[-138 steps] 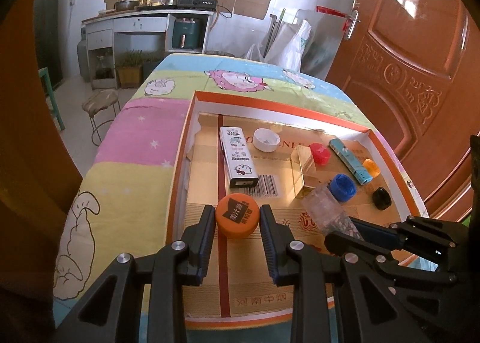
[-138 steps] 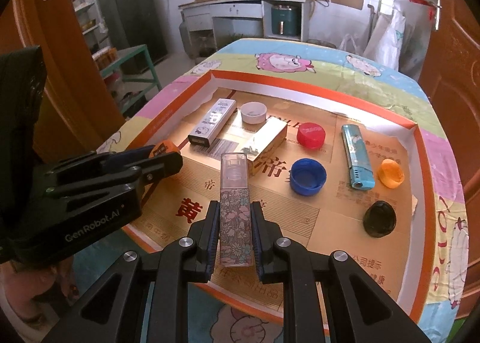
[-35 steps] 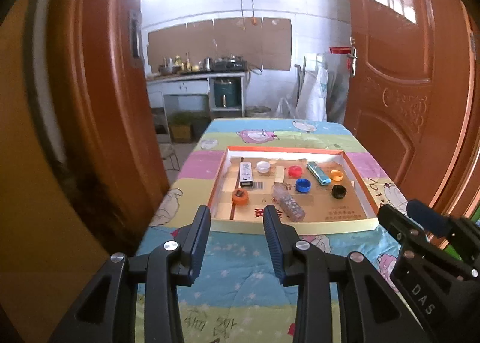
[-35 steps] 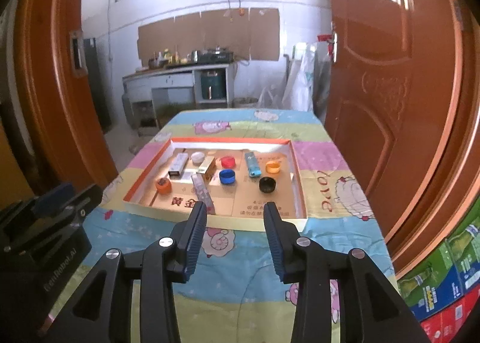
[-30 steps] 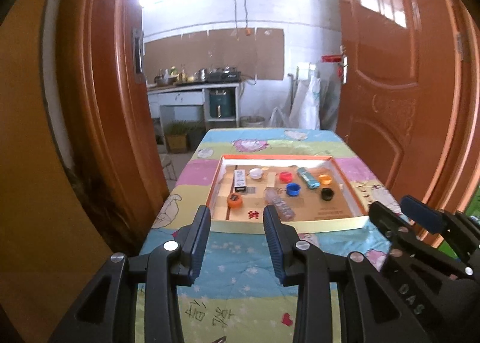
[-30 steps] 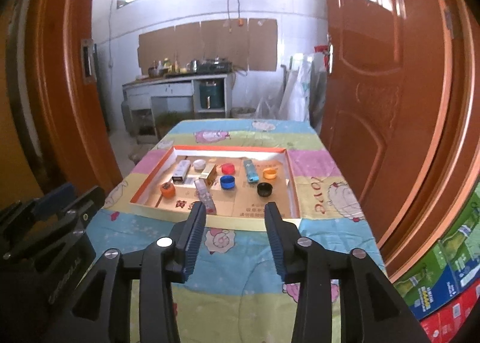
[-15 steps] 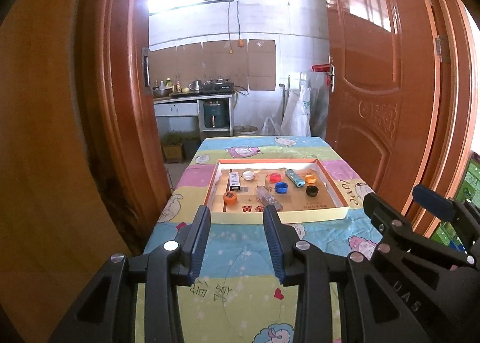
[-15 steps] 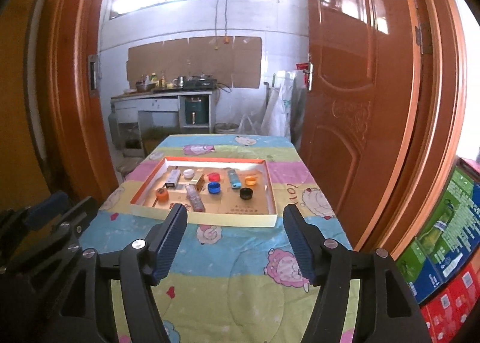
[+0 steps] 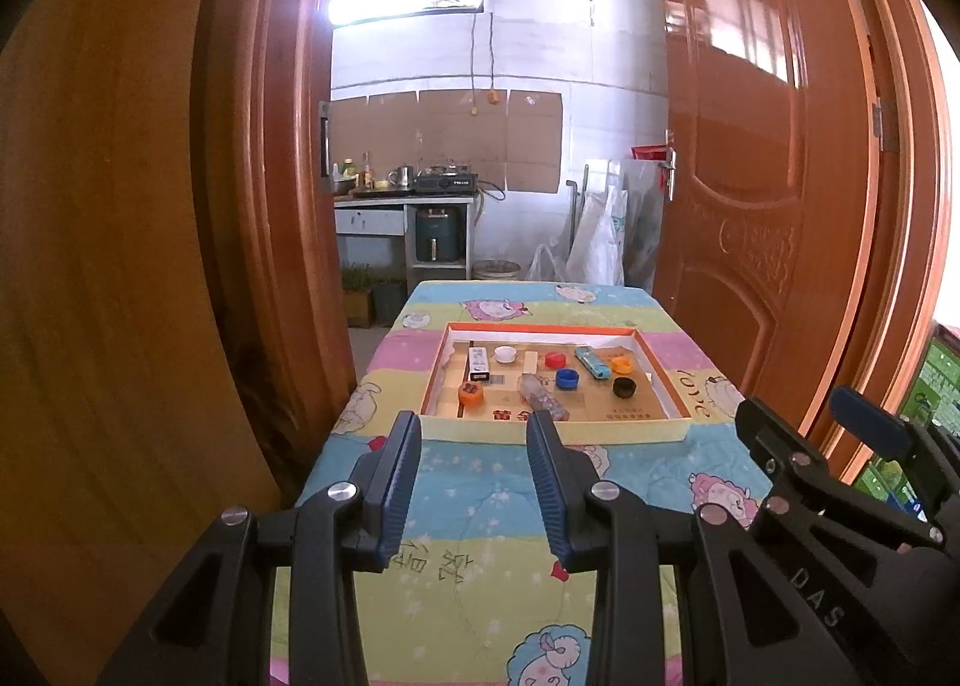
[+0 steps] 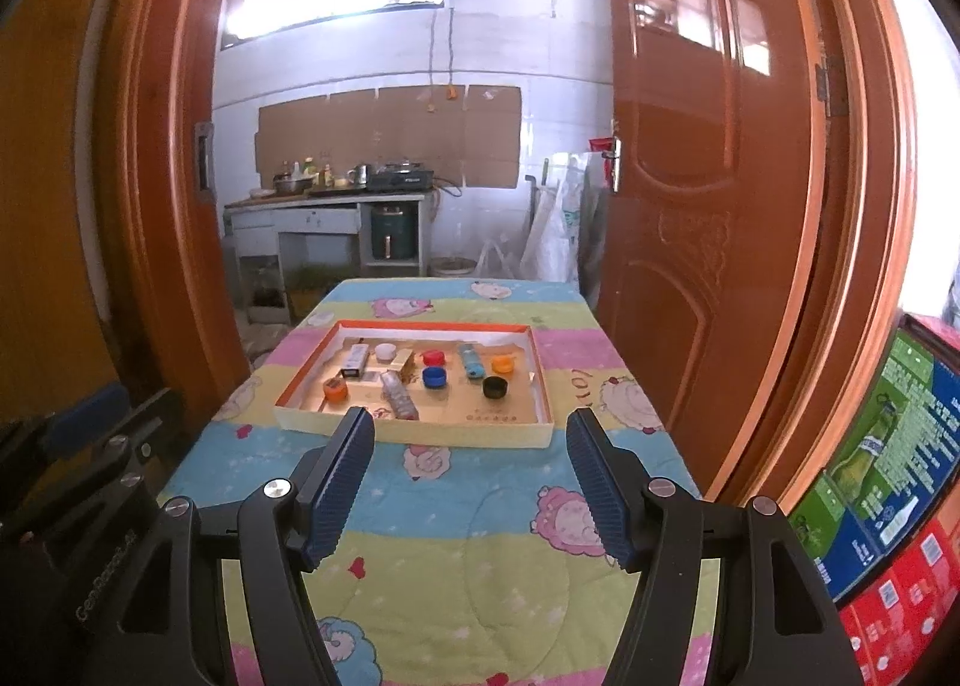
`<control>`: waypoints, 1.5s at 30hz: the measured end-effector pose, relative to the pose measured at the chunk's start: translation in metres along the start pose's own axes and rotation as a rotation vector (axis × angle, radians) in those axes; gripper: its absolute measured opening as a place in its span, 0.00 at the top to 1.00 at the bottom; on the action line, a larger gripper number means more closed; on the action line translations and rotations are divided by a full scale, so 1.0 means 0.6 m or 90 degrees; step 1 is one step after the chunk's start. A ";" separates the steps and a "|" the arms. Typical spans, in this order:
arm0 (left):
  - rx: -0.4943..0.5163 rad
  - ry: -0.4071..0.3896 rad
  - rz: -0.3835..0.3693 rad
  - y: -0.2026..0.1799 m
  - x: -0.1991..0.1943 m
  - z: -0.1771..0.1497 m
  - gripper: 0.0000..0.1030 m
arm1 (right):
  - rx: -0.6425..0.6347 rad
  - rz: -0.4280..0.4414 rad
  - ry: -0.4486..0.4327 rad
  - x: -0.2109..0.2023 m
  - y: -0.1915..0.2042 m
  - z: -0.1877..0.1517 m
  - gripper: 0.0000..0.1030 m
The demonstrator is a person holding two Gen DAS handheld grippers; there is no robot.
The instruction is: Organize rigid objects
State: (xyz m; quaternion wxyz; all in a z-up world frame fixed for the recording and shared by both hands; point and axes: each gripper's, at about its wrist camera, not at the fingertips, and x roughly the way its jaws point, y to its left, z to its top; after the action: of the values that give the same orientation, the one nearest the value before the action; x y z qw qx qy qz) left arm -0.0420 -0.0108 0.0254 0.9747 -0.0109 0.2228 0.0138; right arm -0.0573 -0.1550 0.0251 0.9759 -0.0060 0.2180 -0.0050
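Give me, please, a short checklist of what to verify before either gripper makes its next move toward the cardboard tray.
1. Left gripper empty, jaws apart: ok.
2. Right gripper empty, jaws wide: ok.
3. Cardboard tray flat on the table: ok.
4. Orange cap and patterned bottle lying inside the tray: ok.
5. Grippers close enough to the tray to grasp: not ok, both are well back.
6. Sorting finished: cannot tell.

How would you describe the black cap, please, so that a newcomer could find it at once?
On the cartoon-print tablecloth lies a shallow cardboard tray with an orange rim. The black cap sits on its right side, nearer the front wall, just in front of the orange cap. It is the only black item in the tray.
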 end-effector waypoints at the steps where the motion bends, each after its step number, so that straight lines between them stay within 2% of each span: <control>1: -0.001 -0.002 0.000 0.001 -0.002 -0.001 0.65 | 0.000 0.001 -0.001 -0.002 0.001 -0.001 0.33; 45: 0.005 -0.009 0.005 -0.002 -0.019 -0.015 0.65 | 0.007 0.015 -0.019 -0.028 -0.001 -0.006 0.31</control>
State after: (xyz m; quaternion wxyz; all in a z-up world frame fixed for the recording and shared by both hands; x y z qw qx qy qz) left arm -0.0562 -0.0125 0.0226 0.9763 -0.0064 0.2156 0.0168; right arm -0.0742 -0.1552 0.0288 0.9791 0.0022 0.2032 0.0050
